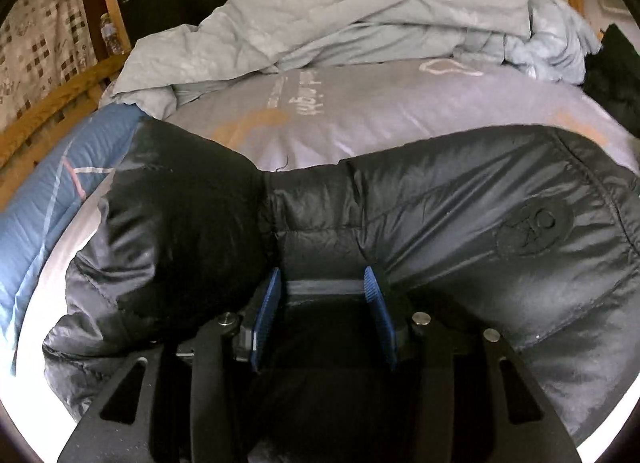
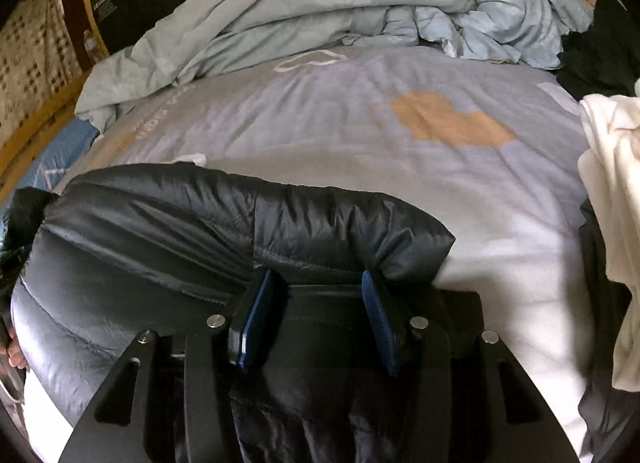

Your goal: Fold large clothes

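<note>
A black puffer jacket [image 1: 460,215] lies across the near part of the bed, with a round logo patch on its right part in the left wrist view. My left gripper [image 1: 322,277] is shut on a thick bunched fold of it, and the blue pads [image 1: 272,295] press into the fabric on both sides. In the right wrist view the same jacket [image 2: 160,223] stretches off to the left. My right gripper [image 2: 316,279] is shut on its puffy folded end near the right edge. A person's hand [image 2: 16,351] shows at the far left.
The bed has a pale lilac sheet [image 2: 320,143] with tan prints. A crumpled light blue duvet [image 1: 360,15] is heaped at the far end. A white garment [image 2: 612,183] hangs at the right, over dark cloth. A wooden bed frame [image 1: 52,103] and blue quilt [image 1: 48,191] are at the left.
</note>
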The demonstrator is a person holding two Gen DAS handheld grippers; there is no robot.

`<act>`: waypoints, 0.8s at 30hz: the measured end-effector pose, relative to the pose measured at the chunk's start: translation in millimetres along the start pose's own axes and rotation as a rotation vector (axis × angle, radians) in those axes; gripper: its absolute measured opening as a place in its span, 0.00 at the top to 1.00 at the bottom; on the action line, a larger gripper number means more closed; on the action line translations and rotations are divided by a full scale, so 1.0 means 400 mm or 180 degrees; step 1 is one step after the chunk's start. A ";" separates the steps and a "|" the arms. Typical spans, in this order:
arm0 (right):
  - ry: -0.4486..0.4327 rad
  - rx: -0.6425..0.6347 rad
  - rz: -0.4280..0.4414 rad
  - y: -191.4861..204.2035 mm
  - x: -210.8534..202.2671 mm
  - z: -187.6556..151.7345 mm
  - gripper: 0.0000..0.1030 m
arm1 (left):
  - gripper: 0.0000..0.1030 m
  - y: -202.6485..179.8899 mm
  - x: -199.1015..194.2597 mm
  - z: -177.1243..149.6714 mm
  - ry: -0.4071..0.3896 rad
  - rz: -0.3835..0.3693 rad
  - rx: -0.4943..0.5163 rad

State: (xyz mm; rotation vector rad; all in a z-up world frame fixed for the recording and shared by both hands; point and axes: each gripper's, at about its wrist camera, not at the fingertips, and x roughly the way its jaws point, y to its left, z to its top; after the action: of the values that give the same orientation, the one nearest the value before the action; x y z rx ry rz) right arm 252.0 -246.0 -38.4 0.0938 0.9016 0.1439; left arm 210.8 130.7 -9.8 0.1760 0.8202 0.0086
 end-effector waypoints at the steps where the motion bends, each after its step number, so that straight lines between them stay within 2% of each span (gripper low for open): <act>1: 0.0015 -0.0034 -0.0047 0.008 0.004 0.000 0.54 | 0.57 -0.001 0.004 0.002 0.0013 0.0016 0.0015; 5: -0.0018 -0.0117 -0.0240 0.026 -0.030 0.009 0.53 | 0.61 -0.002 -0.033 0.007 -0.0089 0.0087 0.0044; 6: -0.0058 -0.0037 -0.0238 0.021 -0.060 0.004 0.53 | 0.61 0.001 -0.054 0.009 -0.0137 0.0068 0.0021; 7: -0.0139 0.0058 -0.0170 0.015 -0.103 -0.004 0.53 | 0.61 0.002 -0.093 0.012 -0.0247 -0.0052 -0.0027; 8: -0.0244 0.0155 -0.0042 0.005 -0.147 -0.012 0.44 | 0.61 -0.002 -0.136 0.014 -0.0388 -0.0177 -0.0050; 9: -0.0322 0.0235 0.0066 0.001 -0.183 -0.021 0.28 | 0.61 -0.009 -0.178 0.015 -0.0540 -0.0244 -0.0045; 10: -0.0412 0.0369 0.0193 -0.007 -0.226 -0.034 0.19 | 0.61 -0.022 -0.226 0.012 -0.0731 -0.0313 -0.0016; 11: -0.0448 0.0512 0.0271 -0.013 -0.254 -0.046 0.14 | 0.59 -0.037 -0.263 0.009 -0.0879 -0.0405 0.0021; 13: -0.0430 0.1138 0.0569 -0.038 -0.298 -0.099 0.14 | 0.57 -0.073 -0.319 -0.002 -0.1084 -0.0641 0.0082; 14: -0.0456 0.1588 0.0841 -0.050 -0.313 -0.151 0.14 | 0.57 -0.091 -0.328 -0.004 -0.1078 -0.0778 0.0084; 16: -0.0456 0.2055 0.1046 -0.046 -0.321 -0.237 0.14 | 0.57 -0.123 -0.315 -0.001 -0.0896 -0.0958 0.0072; 18: -0.0469 0.2276 0.0922 -0.029 -0.317 -0.297 0.13 | 0.64 -0.144 -0.291 -0.002 -0.0763 -0.0931 0.0028; 20: -0.0418 0.2359 0.0868 -0.017 -0.292 -0.322 0.13 | 0.66 -0.155 -0.255 -0.004 -0.0577 -0.1014 0.0032; 22: -0.0363 0.2419 0.0908 -0.019 -0.257 -0.323 0.13 | 0.67 -0.161 -0.202 -0.007 -0.0265 -0.1232 0.0017; 24: -0.0457 0.2412 0.0818 -0.025 -0.236 -0.307 0.13 | 0.67 -0.161 -0.160 -0.019 -0.0112 -0.1241 -0.0046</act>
State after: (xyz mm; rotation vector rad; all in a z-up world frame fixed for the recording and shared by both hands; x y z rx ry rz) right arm 98.6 -268.7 -42.5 0.9153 0.7578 0.0261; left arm 157.5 63.7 21.4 0.0003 0.8083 -0.3543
